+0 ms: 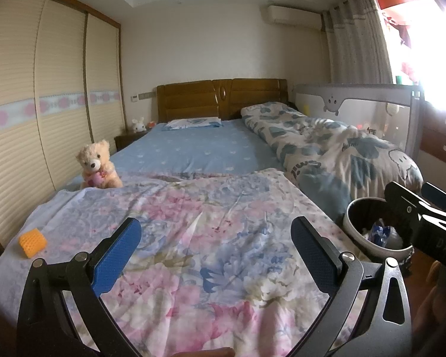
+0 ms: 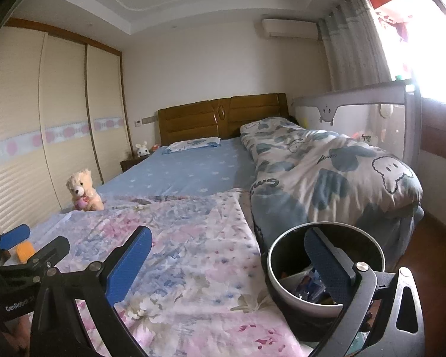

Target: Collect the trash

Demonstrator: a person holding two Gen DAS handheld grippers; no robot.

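An orange mesh roll lies on the floral sheet near the bed's left edge; it also shows as the orange roll in the right wrist view. My left gripper stands open above the sheet, empty, to the right of the roll. A round dark bin with a pale wall stands at the bed's right side, with wrappers inside. My right gripper is open and empty, its right finger over the bin's mouth. In the left wrist view the bin sits partly behind the right gripper.
A teddy bear sits at the bed's left edge. A bunched cartoon quilt fills the right half, with a grey bed rail behind it. Sliding wardrobe doors line the left wall. The left gripper shows at the right wrist view's left edge.
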